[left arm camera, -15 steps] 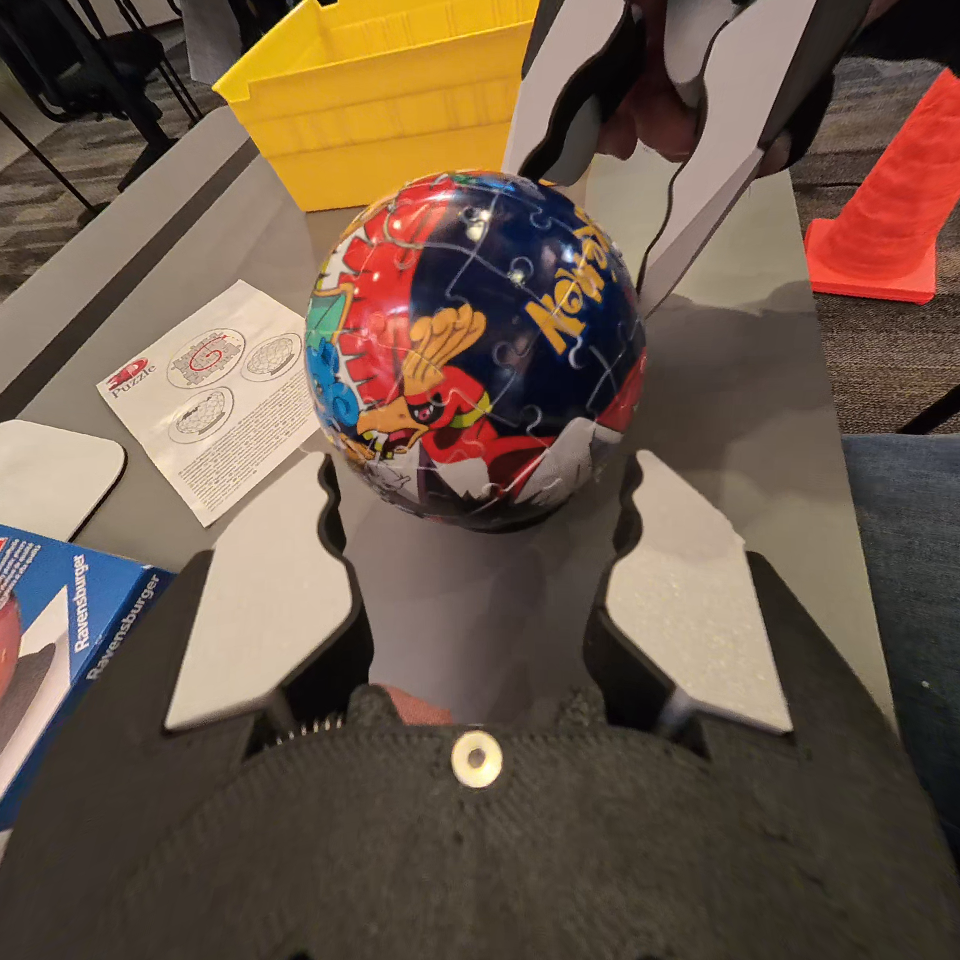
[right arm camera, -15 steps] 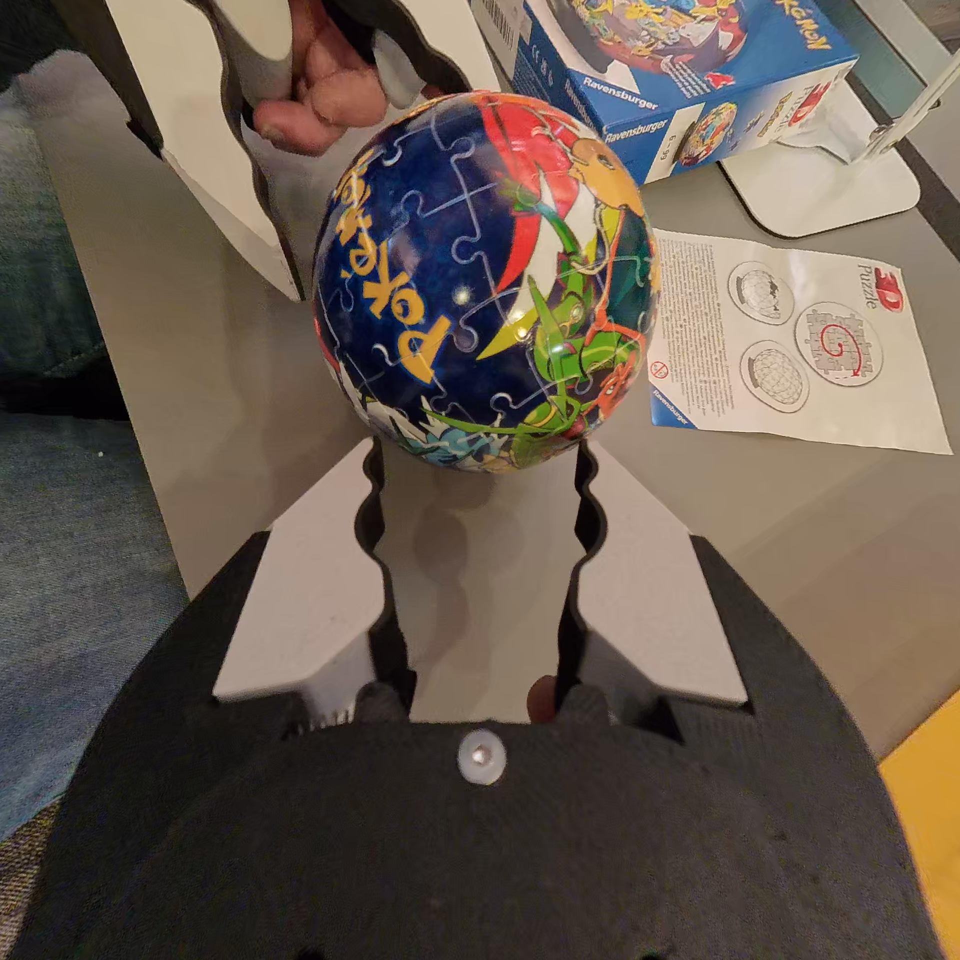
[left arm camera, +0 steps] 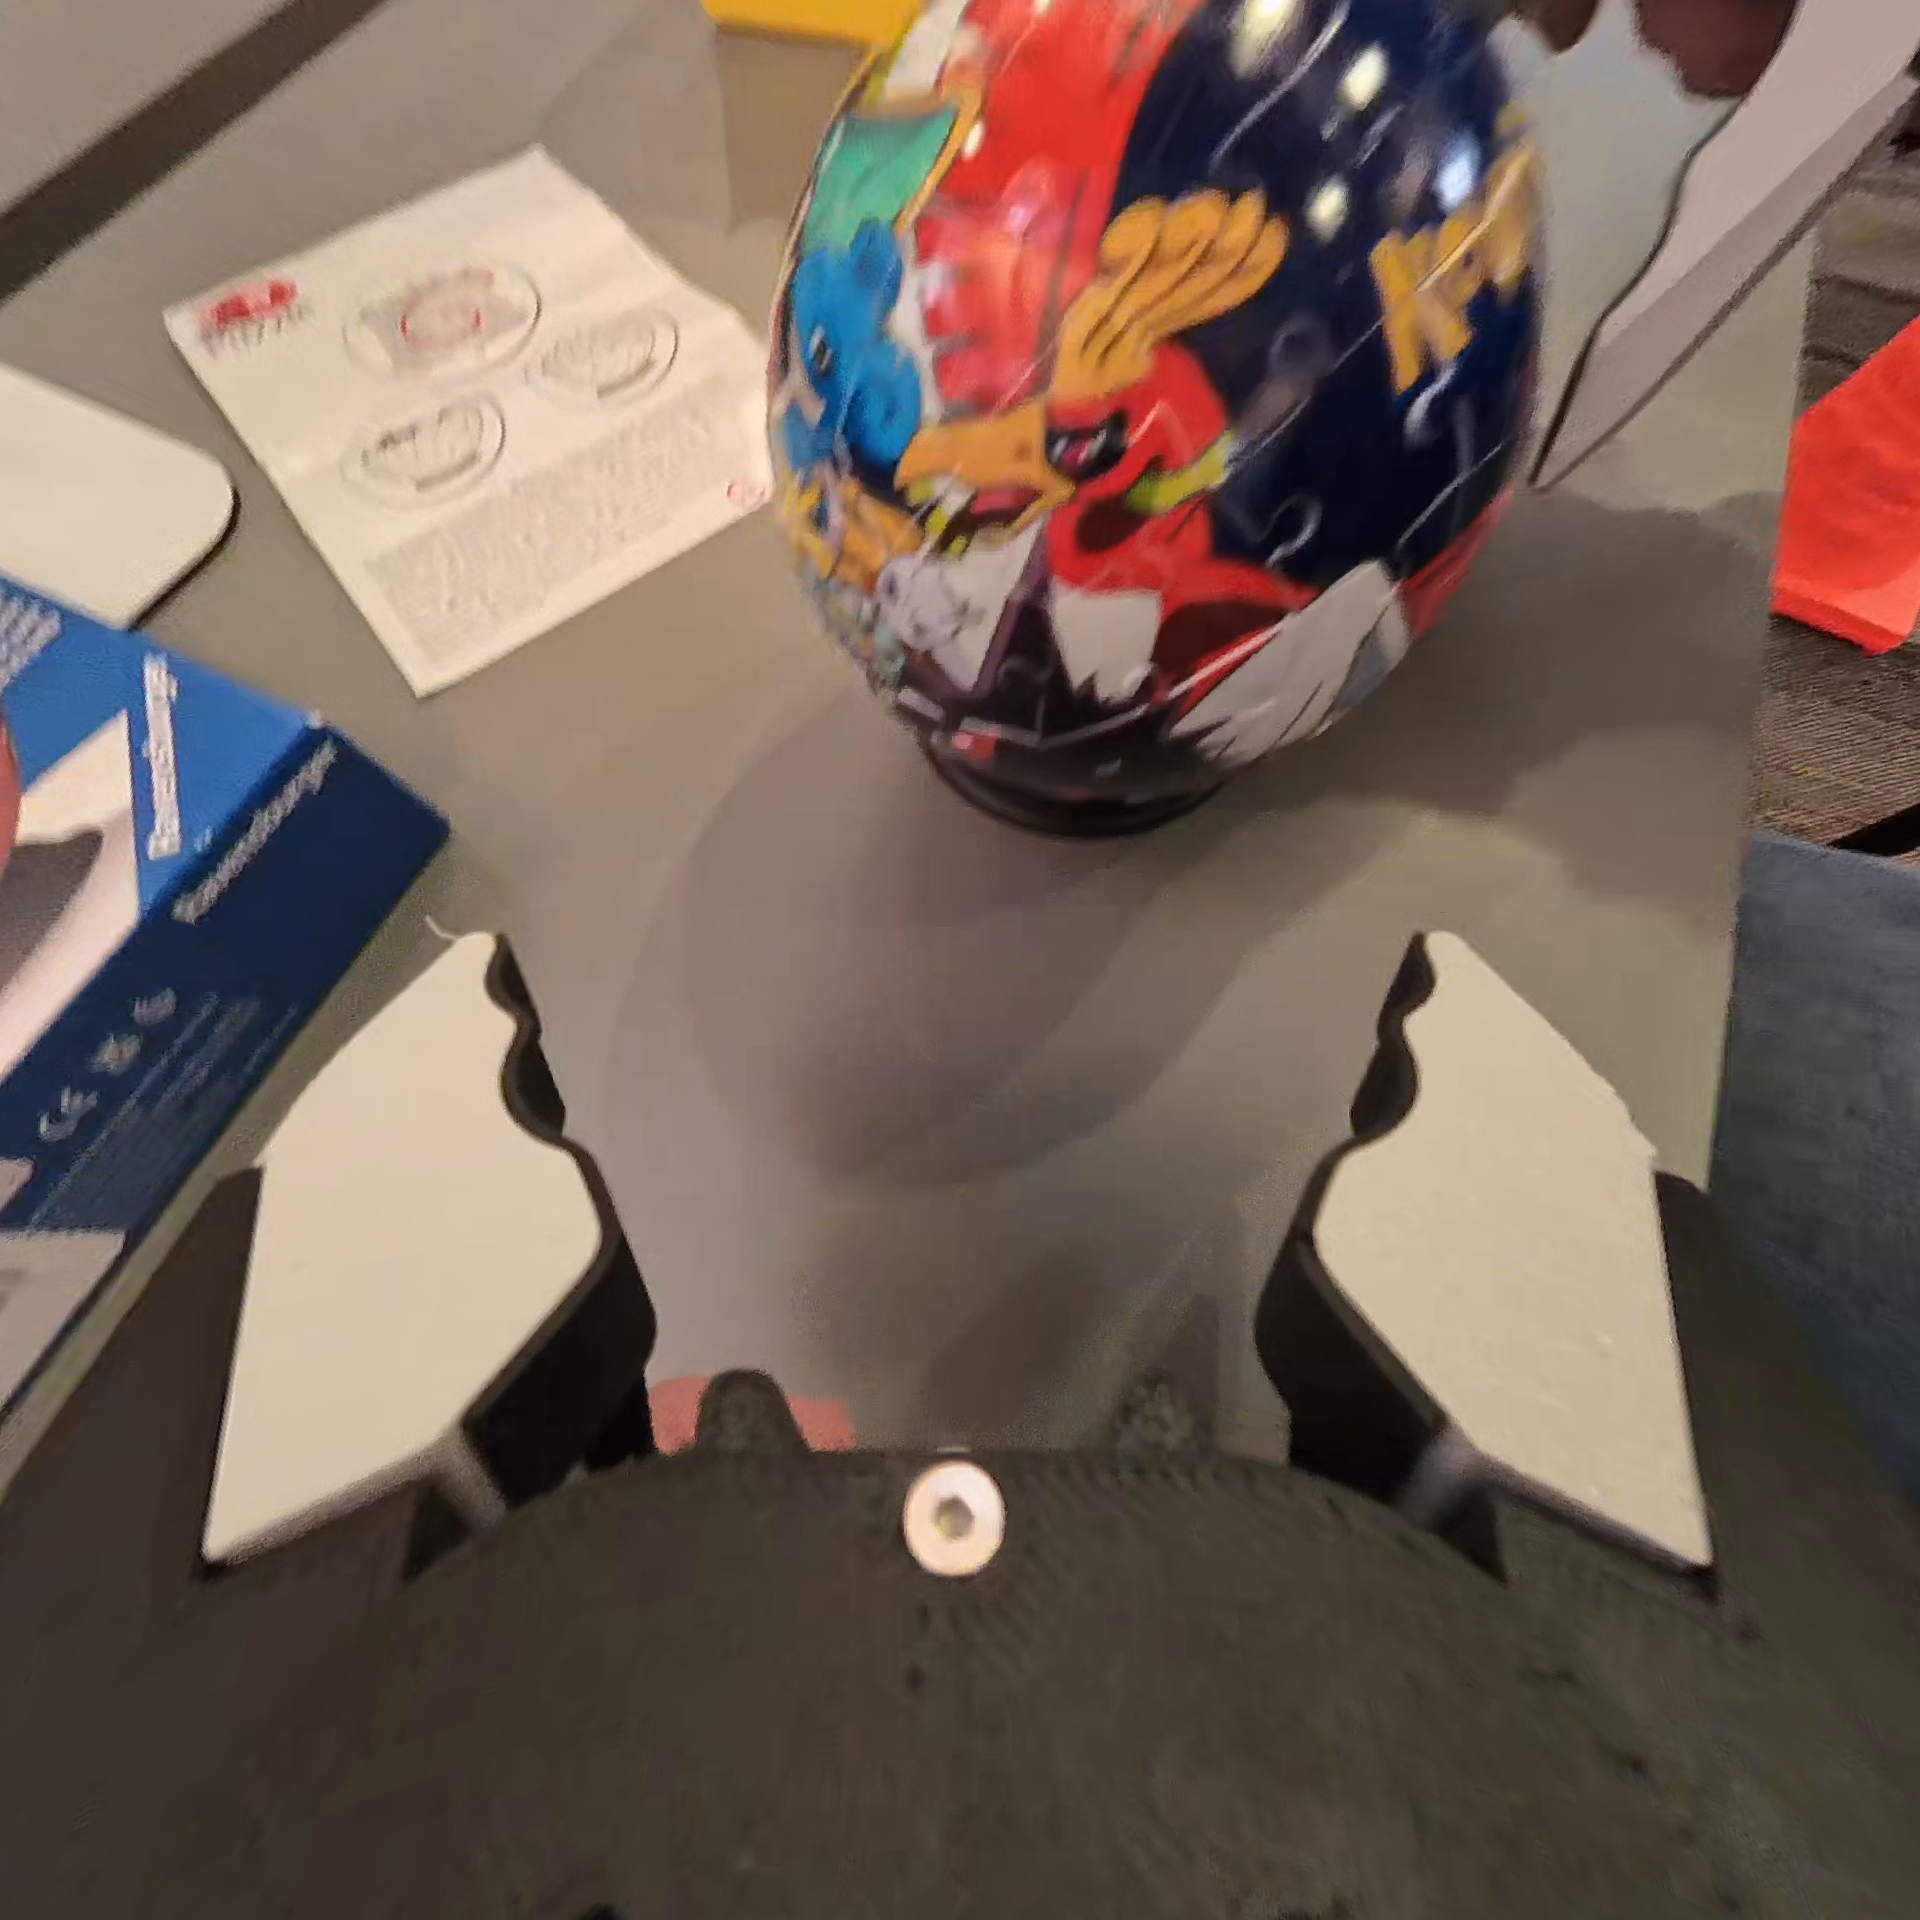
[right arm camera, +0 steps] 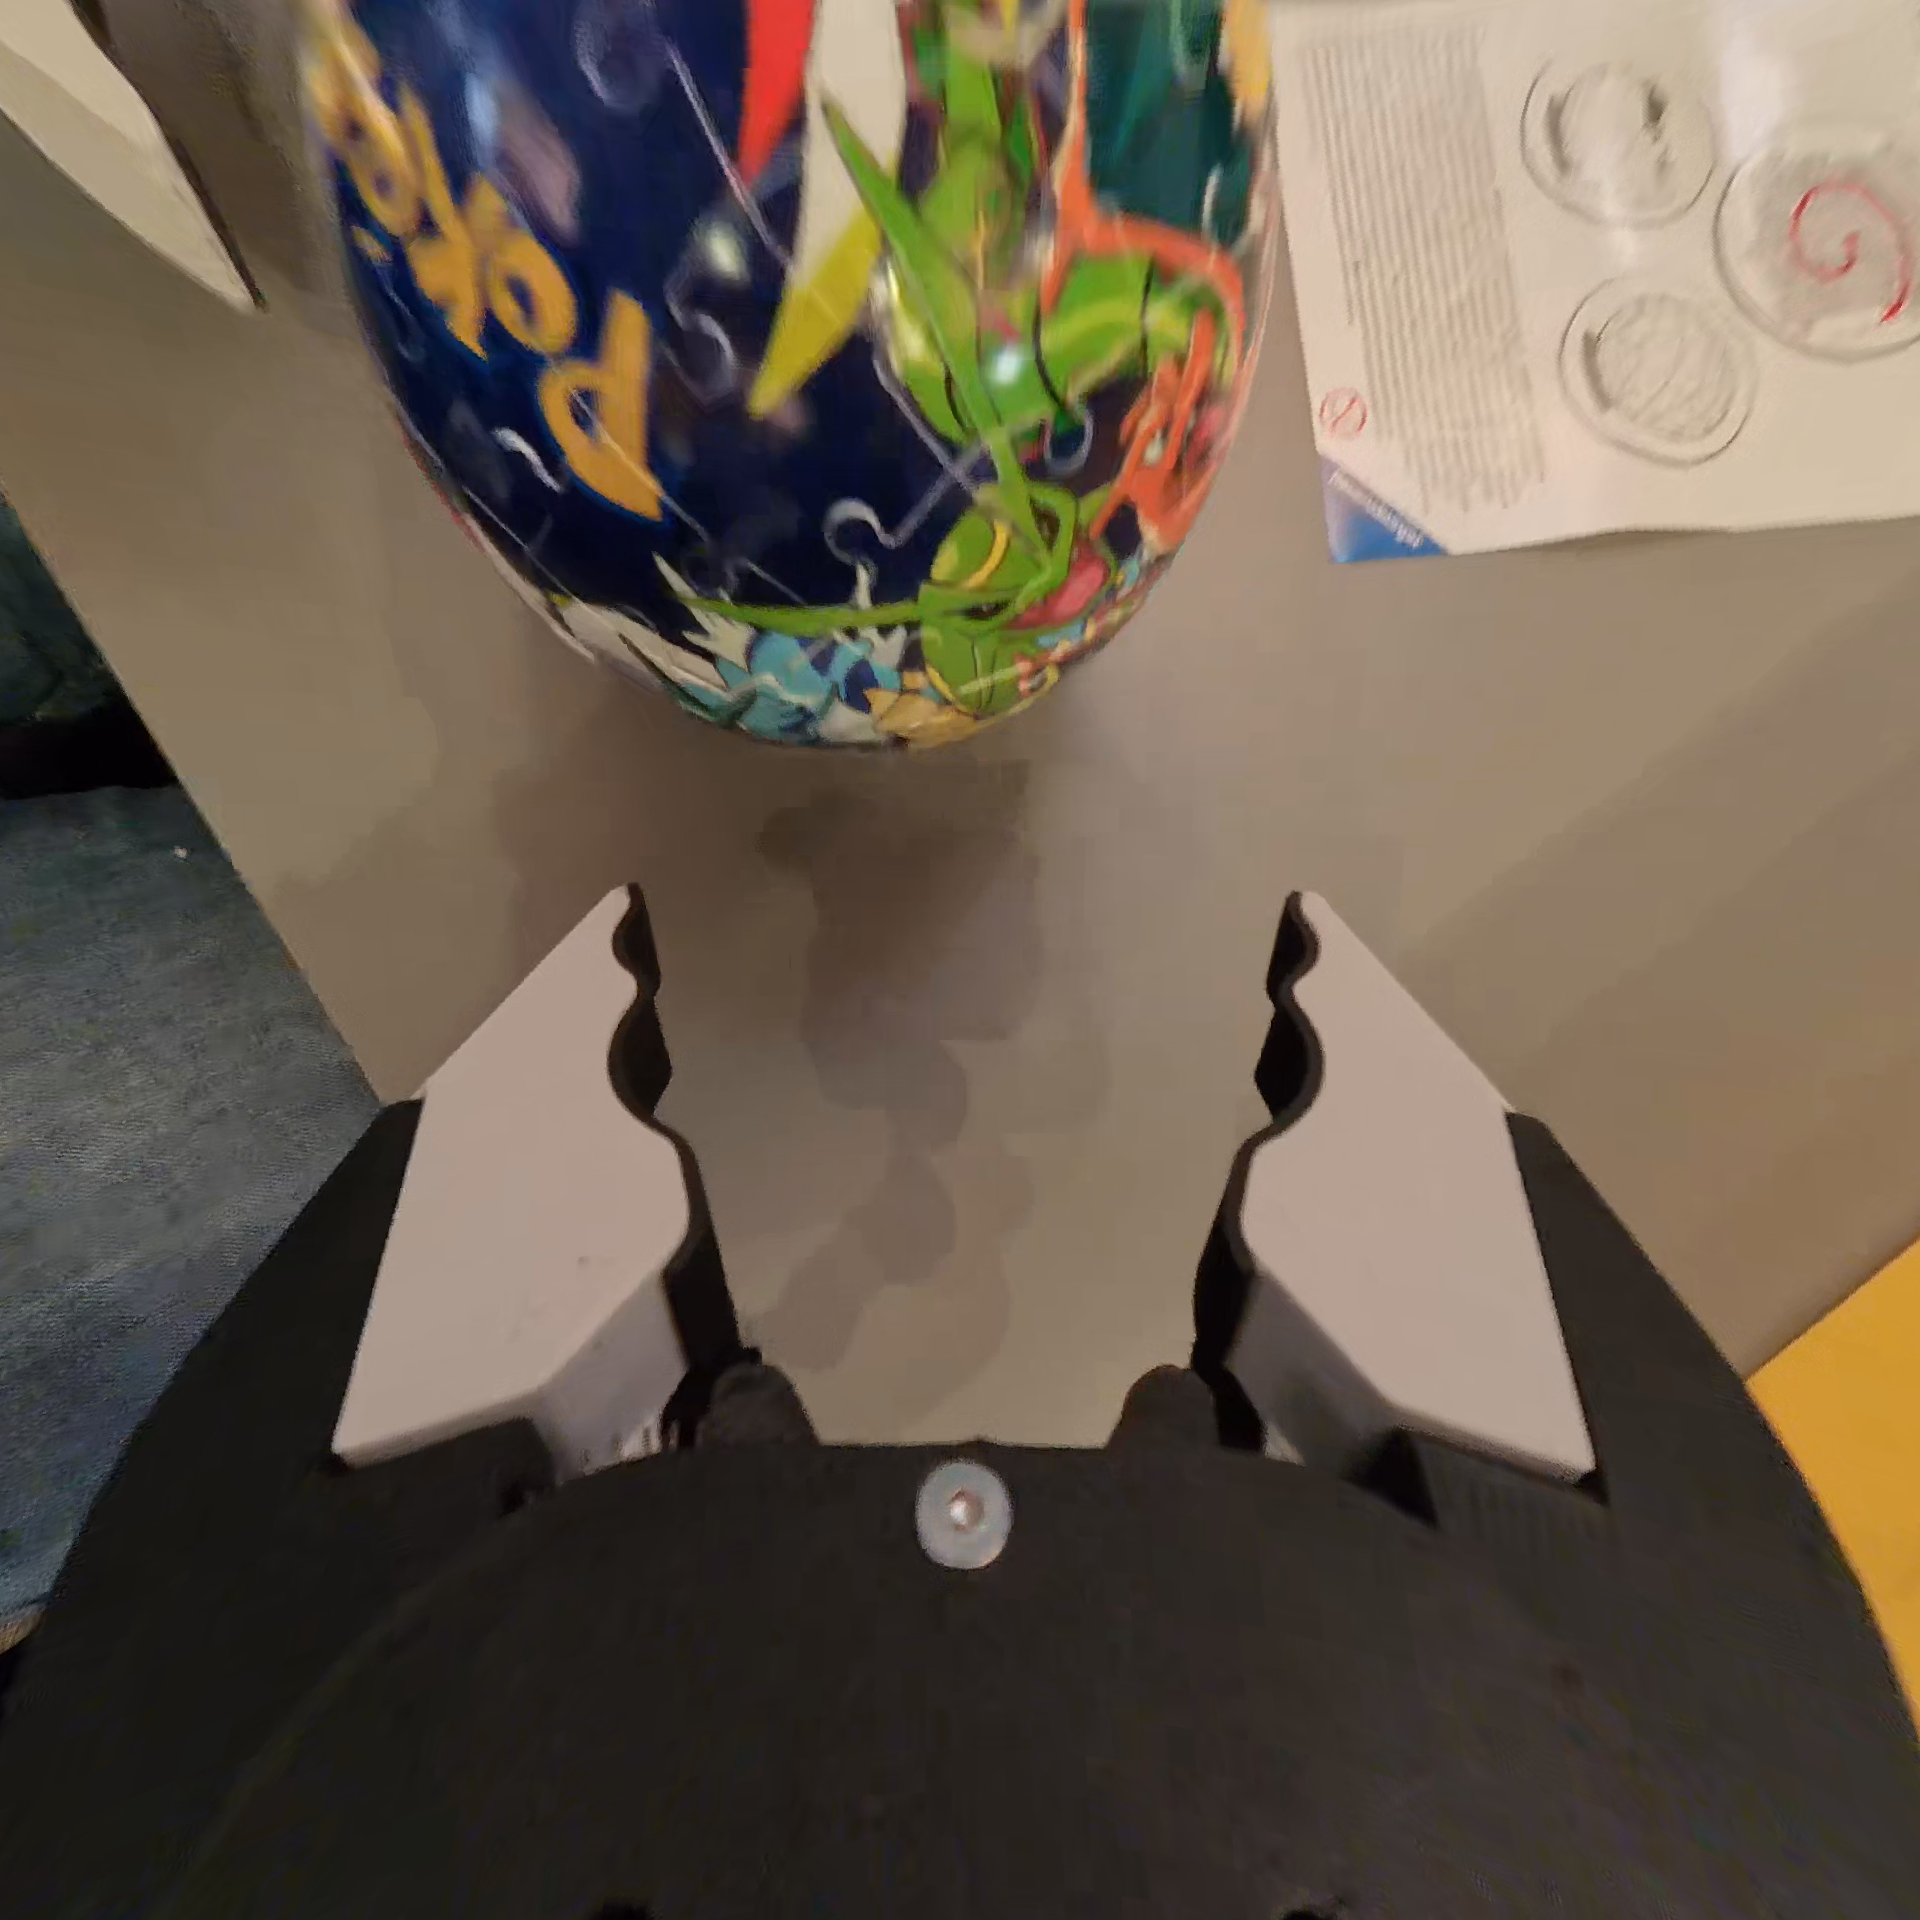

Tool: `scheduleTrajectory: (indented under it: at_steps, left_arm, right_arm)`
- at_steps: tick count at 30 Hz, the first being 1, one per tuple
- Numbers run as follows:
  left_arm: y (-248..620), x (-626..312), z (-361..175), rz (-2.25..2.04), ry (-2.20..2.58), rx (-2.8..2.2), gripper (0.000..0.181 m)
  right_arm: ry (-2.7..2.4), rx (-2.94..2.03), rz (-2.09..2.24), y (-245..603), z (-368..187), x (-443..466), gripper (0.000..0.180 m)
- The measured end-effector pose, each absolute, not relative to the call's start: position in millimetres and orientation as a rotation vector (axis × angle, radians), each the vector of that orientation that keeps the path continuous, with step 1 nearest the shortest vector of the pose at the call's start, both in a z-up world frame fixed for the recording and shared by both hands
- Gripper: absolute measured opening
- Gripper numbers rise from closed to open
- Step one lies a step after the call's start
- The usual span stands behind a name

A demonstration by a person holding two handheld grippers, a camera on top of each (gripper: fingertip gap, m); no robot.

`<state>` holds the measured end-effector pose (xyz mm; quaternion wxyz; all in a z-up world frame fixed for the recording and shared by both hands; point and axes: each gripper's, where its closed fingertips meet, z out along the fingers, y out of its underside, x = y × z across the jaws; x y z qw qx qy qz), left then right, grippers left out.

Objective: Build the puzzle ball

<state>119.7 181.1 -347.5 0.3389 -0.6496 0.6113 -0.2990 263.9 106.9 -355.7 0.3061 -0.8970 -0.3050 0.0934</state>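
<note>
The puzzle ball (left arm camera: pixel 1153 416) is a glossy sphere of joined pieces, dark blue with bright cartoon creatures, and stands on a small dark base (left arm camera: pixel 1070 800) on the grey table (left arm camera: pixel 831 987). It also shows in the right wrist view (right arm camera: pixel 810 364). My left gripper (left arm camera: pixel 956 945) is open and empty, a short way back from the ball. My right gripper (right arm camera: pixel 961 904) is open and empty on the ball's opposite side, also apart from it. A finger (left arm camera: pixel 1704 291) of the right gripper shows behind the ball. Both views are blurred.
A white instruction sheet (left arm camera: pixel 468 416) lies on the table beside the ball and shows in the right wrist view (right arm camera: pixel 1621 281). A blue puzzle box (left arm camera: pixel 177 883) and a white pad (left arm camera: pixel 94 499) sit at the left. An orange cone (left arm camera: pixel 1860 499) stands off the table at the right.
Both grippers have drawn back from the ball and tilted down, so the ball sits higher in both views. The right gripper's jaws have opened wider. The ball has stayed on its base.
</note>
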Motion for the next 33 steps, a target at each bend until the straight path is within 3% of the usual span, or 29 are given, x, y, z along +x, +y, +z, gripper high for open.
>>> scheduleTrajectory:
  at_steps: [3, 5, 14, 19, 24, 33]
  left_arm:
    - [186.8, 104.9, -361.1, -0.721, 1.576, -1.799, 0.146]
    - [186.3, 96.6, -371.2, -0.692, 1.586, -1.851, 0.146]
    - [192.2, 81.5, -385.3, -0.683, 1.519, -1.971, 0.146]
    - [211.7, 68.7, -399.1, -0.486, 1.483, -2.044, 0.133]
    - [212.7, 64.1, -401.1, -0.471, 1.435, -2.095, 0.135]
    - [218.4, 51.5, -402.0, -0.433, 1.307, -2.180, 0.135]
  right_arm:
    - [-0.786, -2.451, 0.157, 108.0, -377.5, 274.7, 0.115]
    - [-0.704, -2.464, 0.092, 116.2, -387.5, 284.9, 0.104]
    - [-0.535, -2.422, 0.181, 124.6, -395.7, 290.2, 0.108]
    - [-0.492, -2.375, 0.173, 125.1, -399.7, 293.7, 0.140]
    - [-0.397, -2.350, 0.092, 122.5, -399.4, 307.7, 0.158]
    - [-0.347, -2.314, 0.055, 118.5, -394.3, 312.6, 0.141]
